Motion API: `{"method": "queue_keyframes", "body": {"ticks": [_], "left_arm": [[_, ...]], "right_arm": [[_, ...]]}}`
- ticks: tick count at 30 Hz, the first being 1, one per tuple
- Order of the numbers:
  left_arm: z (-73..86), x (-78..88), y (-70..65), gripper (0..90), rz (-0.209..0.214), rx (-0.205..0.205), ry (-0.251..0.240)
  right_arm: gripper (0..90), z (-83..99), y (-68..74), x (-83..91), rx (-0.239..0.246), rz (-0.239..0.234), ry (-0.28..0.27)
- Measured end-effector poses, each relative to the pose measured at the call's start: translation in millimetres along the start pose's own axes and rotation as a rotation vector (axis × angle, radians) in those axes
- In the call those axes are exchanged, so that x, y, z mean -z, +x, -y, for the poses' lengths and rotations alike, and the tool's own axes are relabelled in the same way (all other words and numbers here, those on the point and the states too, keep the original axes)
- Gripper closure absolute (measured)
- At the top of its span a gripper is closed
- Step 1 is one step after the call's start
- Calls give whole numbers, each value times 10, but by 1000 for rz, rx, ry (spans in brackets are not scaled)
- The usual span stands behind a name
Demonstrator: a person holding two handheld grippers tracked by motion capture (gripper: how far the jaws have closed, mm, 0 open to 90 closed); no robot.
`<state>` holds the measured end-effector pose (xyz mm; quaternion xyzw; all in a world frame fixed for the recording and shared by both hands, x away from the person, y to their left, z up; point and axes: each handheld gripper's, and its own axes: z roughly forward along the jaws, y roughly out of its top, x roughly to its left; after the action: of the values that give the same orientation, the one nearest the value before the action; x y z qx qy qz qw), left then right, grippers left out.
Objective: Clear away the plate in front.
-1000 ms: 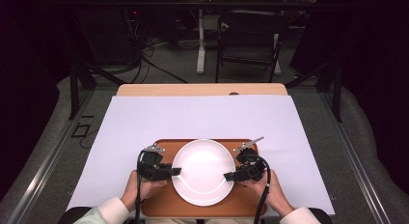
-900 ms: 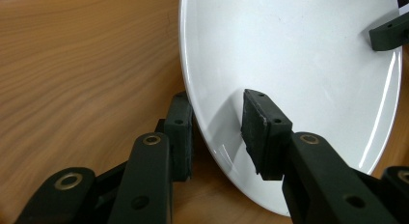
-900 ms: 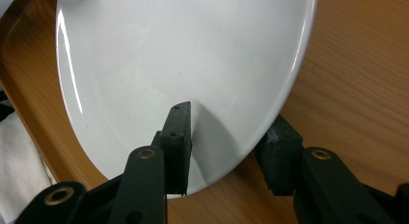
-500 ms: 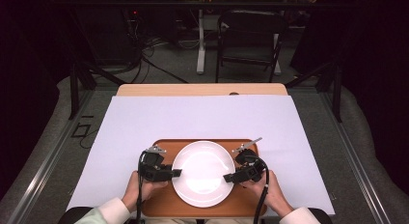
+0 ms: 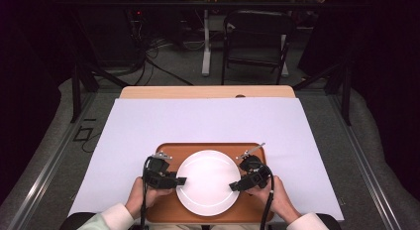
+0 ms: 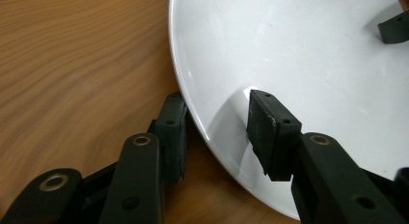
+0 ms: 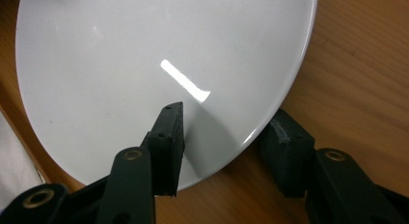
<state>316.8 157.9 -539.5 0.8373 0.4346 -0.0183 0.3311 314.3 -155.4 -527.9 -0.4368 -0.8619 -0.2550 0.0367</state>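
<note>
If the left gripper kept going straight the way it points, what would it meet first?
The plate: the left gripper already straddles its rim, jaws open and just widening, so the rim would run deeper between them. Beyond, across the plate, the right gripper faces it, though depth is hard to judge.

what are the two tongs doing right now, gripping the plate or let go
Left tongs: open, straddling the plate rim, just opening.
Right tongs: the same.

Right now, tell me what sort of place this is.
Probably a lab or recording studio, not a dining room: dark curtained surroundings, loose cables on the grey floor, and a table under a white sheet where handheld grippers flank a round white plate on a wooden tray.
</note>
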Motion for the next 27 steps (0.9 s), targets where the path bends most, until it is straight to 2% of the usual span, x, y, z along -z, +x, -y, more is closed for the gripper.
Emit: {"method": "queue_keyframes", "body": {"ticks": [2, 5, 8, 11, 13, 15, 16, 17, 18, 21, 27], "left_arm": [[-3, 5, -5, 607, -33, -25, 5], [-3, 3, -6, 608, -35, -19, 2], [-6, 6, -5, 605, -35, -29, 9], [-16, 8, -10, 549, -32, -29, 14], [-25, 21, -13, 482, -38, -35, 12], [-38, 51, -15, 391, -43, -50, 1], [-46, 74, -16, 391, -51, -66, -7], [-54, 97, -21, 366, -56, -74, -18], [-64, 127, -21, 345, -58, -86, -25], [-86, 200, -29, 288, -72, -103, -61], [-147, 390, -48, 205, -71, -138, -132]], "right_arm": [[531, 0, 15, -11, 29, 39, 11], [534, -6, 23, -17, 32, 36, 8], [533, -8, 26, -19, 32, 36, 4], [523, -11, 40, -5, 38, 46, -2], [455, -9, 38, 12, 60, 51, -10], [347, -9, 38, 74, 78, 62, -48], [347, -9, 38, 74, 78, 62, -48], [297, -9, 43, 94, 73, 61, -63], [256, -5, 35, 119, 91, 65, -69], [176, 2, 36, 201, 110, 73, -110], [101, 34, 34, 392, 158, 110, -190]]}}
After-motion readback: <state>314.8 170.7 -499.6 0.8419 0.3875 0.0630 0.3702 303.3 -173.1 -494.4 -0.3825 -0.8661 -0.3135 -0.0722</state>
